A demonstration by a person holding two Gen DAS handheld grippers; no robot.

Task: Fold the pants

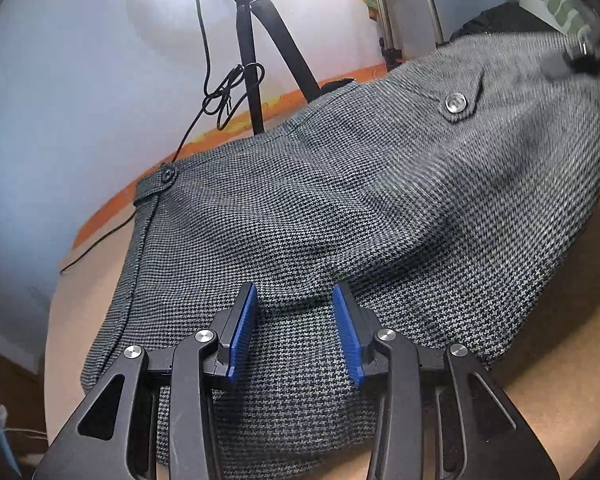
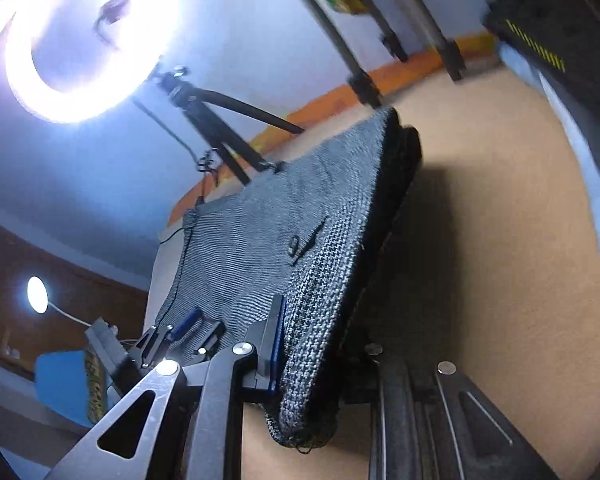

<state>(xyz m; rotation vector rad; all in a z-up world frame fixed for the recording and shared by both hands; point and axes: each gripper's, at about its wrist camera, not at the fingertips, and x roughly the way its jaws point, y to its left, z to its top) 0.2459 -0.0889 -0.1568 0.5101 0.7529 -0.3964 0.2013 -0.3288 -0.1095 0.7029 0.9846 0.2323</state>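
Grey houndstooth pants (image 1: 340,208) lie on a tan table (image 1: 548,368), folded over, with a pocket flap and metal button (image 1: 455,103) facing up. My left gripper (image 1: 296,332) is open, its blue pads (image 1: 242,328) just above the near fold of the cloth, holding nothing. My right gripper (image 2: 312,344) is shut on a lifted edge of the pants (image 2: 316,320), which hangs over and hides the right finger. The right gripper shows blurred at the far right corner of the pants in the left wrist view (image 1: 588,58). The left gripper also shows in the right wrist view (image 2: 188,336).
A black tripod (image 1: 256,40) with a dangling cable (image 1: 220,96) and a ring light (image 2: 88,40) stand behind the table. Metal chair legs (image 2: 360,76) and a dark bag (image 2: 552,40) are at the back right. An orange strip (image 1: 100,216) edges the table's far side.
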